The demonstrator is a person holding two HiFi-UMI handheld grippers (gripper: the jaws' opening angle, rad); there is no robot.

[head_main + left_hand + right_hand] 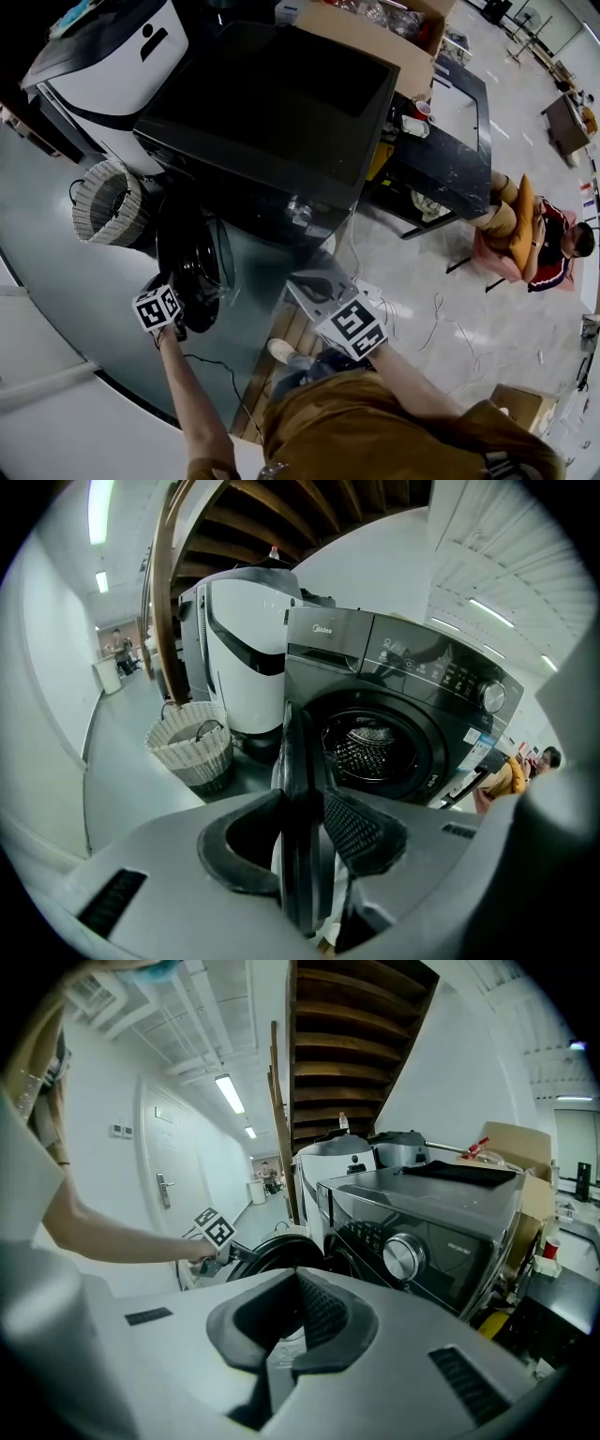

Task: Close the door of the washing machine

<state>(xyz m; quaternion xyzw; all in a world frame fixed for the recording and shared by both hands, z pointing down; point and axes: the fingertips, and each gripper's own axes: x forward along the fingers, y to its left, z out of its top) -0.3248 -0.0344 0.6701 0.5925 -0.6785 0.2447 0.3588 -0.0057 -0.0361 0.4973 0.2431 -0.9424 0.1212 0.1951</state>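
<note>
Black washing machine door (192,255) stands wide open, nothing closed yet; my left hand-held gripper (307,803) clamps its rim, right hand-held gripper (296,1283) pinched together, empty.

Black front-loading washing machine (272,94) as landmark. Round dark door (192,255) swung out in front of machine, at left side of drum opening, edge-on between jaws of left gripper (305,822). Pale woven round basket (105,202) on floor left of machine, just beside door. White-and-black boxy appliance (117,66) left of machine, behind basket. Open brown cardboard box (375,33) behind machine. Dark flat-topped table (459,159) right of machine; seated person (548,248) beyond table. Right gripper (295,1307) in front of machine, right of door.
</note>
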